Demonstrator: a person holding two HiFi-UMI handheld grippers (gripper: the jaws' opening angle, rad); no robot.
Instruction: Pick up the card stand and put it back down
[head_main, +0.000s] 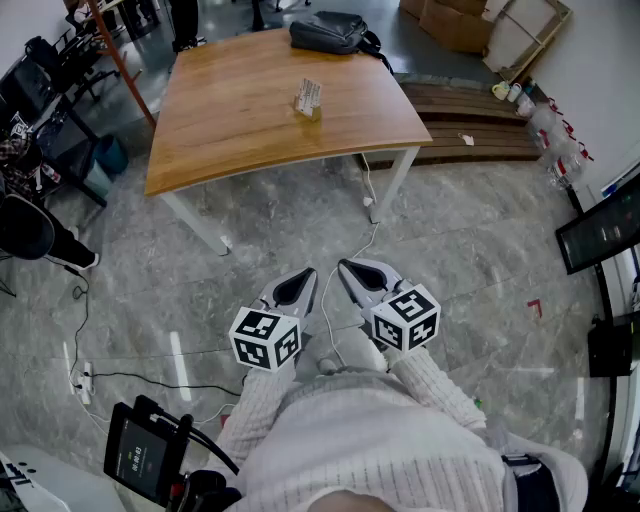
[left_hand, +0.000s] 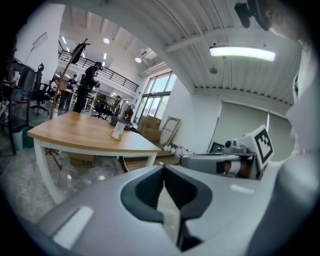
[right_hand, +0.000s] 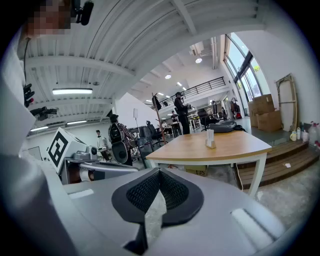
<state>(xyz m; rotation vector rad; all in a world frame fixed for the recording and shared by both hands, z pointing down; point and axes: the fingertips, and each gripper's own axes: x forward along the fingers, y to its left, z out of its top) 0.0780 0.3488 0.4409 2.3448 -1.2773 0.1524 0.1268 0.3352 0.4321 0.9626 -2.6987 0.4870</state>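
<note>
While the card stand (head_main: 308, 98), white cards slotted in it, sits on the table (head_main: 230, 120) well ahead, the left hand-held gripper (head_main: 302, 284) and right hand-held gripper (head_main: 354, 275) hover side by side, both clenched on nothing; a dark bag (head_main: 330, 33) lies beyond the stand.

- Head view: I look steeply down from head height; bench (head_main: 240, 120) far ahead.
- Tool views: low, along left tool (left_hand: 163, 167) and right tool (right_hand: 159, 170), sharing that bench.
</note>
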